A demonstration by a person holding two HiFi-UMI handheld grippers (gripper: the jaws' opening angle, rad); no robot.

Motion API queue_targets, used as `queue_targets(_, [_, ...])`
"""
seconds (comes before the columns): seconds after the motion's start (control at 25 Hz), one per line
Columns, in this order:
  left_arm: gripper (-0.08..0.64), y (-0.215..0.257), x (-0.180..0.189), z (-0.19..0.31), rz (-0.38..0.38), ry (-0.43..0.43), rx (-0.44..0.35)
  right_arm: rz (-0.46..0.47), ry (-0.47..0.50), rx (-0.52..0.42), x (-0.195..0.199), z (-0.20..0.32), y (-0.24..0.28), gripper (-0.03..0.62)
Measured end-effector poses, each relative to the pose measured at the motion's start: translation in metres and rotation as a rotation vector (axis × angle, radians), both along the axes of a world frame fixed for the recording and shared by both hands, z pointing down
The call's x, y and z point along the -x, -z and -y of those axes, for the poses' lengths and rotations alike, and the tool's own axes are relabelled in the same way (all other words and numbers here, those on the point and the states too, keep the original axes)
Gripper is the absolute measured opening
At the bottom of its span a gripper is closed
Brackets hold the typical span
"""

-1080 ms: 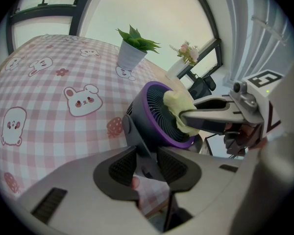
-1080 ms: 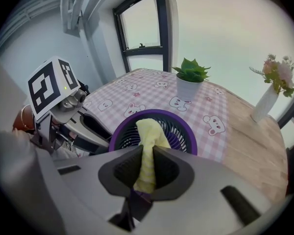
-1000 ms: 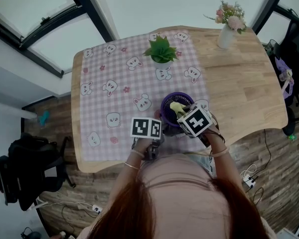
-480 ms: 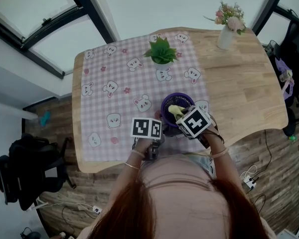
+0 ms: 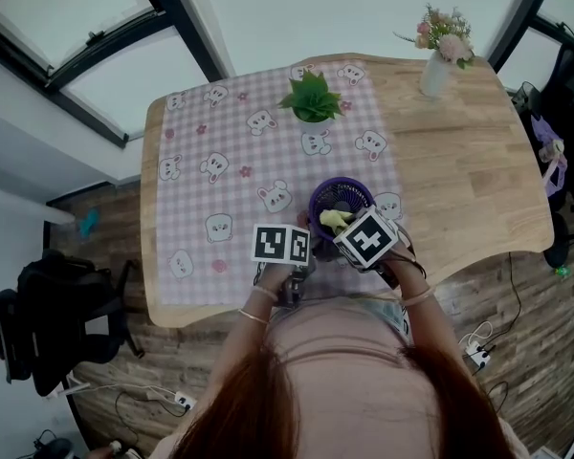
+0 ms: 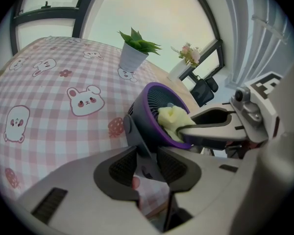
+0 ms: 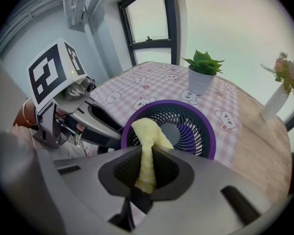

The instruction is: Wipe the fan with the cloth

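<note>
- Yellow cloth (image 7: 147, 131), pinched in my right hand-held gripper (image 7: 147, 163), presses on the purple fan (image 7: 196, 131) grille.
- My left hand-held gripper (image 6: 146, 164) clamps the fan's dark base.
- The fan stands on the pink checked tablecloth (image 5: 230, 189), toward the counter's (image 5: 469, 161) near edge.

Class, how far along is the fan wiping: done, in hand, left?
Done: left gripper clamps the fan, right gripper pinches the yellow cloth. In hand: cloth rests on the grille's near edge. Left: likely the rest of the grille and purple rim.
</note>
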State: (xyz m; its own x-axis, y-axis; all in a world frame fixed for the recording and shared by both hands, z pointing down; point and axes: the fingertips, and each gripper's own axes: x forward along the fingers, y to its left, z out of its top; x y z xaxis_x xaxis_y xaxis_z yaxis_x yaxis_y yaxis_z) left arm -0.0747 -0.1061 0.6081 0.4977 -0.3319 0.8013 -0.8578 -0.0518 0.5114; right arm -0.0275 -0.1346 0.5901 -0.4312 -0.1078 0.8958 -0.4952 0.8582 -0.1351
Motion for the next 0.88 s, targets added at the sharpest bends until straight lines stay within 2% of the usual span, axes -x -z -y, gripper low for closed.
queue_targets(0.16, [0.123, -0.001, 0.000, 0.001, 0.007, 0.011, -0.002, 0.001, 0.001, 0.015, 0.000, 0.001, 0.005, 0.046])
queue_targets(0.36, [0.123, 0.001, 0.001, -0.001, 0.018, 0.019, -0.007, 0.071, -0.011, 0.060, 0.007, -0.003, 0.008, 0.046])
queue_targets(0.52, [0.123, 0.002, 0.001, 0.000, 0.036, 0.017, -0.027, 0.143, -0.043, 0.060, 0.009, -0.002, 0.012, 0.046])
queue_targets(0.6, [0.123, 0.003, 0.002, 0.000, 0.023, 0.028, -0.033, 0.182, -0.075, 0.022, 0.010, 0.001, 0.017, 0.046])
queue_targets(0.72, [0.124, 0.003, 0.003, 0.001, 0.013, 0.043, -0.051, 0.234, -0.127, -0.089, 0.007, 0.010, 0.032, 0.046])
queue_targets(0.88, [0.127, 0.005, 0.003, 0.000, 0.025, 0.025, -0.093, 0.308, -0.218, -0.197, -0.002, 0.014, 0.052, 0.046])
